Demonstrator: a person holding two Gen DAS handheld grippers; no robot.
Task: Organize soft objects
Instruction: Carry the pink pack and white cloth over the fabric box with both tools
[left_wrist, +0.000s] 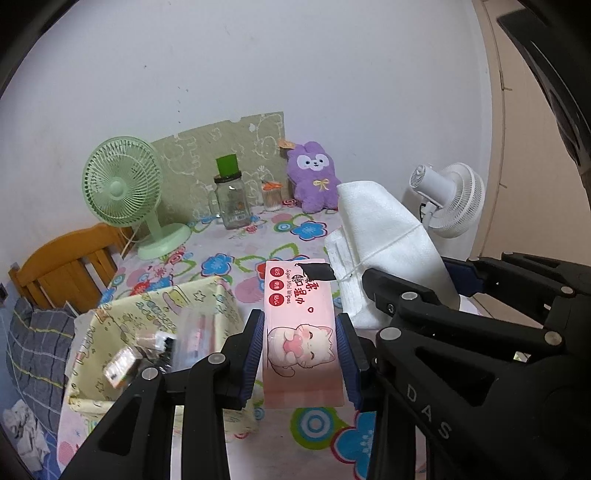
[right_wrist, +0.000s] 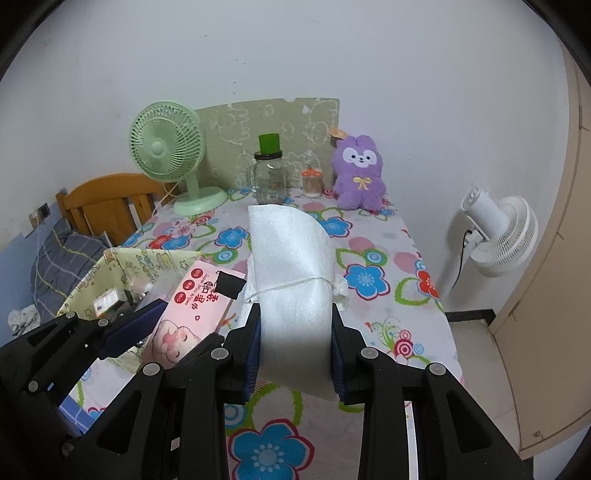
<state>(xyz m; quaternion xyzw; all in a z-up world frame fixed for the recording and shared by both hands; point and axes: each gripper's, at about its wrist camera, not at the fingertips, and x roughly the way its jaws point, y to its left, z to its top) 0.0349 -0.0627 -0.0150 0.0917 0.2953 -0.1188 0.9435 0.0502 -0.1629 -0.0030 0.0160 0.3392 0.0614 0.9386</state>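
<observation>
My left gripper (left_wrist: 300, 332) is shut on a pink pack of wet wipes (left_wrist: 299, 314) with a cat picture, held above the flowered table. The pack also shows in the right wrist view (right_wrist: 186, 317), just right of a yellow fabric basket (right_wrist: 122, 258). My right gripper (right_wrist: 294, 332) is shut on a white folded cloth bundle tied with string (right_wrist: 291, 258), held above the table; the bundle shows in the left wrist view (left_wrist: 388, 236) to the right of the pack. A purple plush bunny (right_wrist: 359, 173) sits at the table's back.
The yellow basket (left_wrist: 110, 325) at the left holds several small packets. A green desk fan (left_wrist: 125, 192), a glass jar with a green lid (left_wrist: 231, 199) and a small cotton-swab jar (left_wrist: 272, 195) stand at the back. A white floor fan (right_wrist: 498, 236) stands right of the table; a wooden chair (right_wrist: 107, 206) stands left.
</observation>
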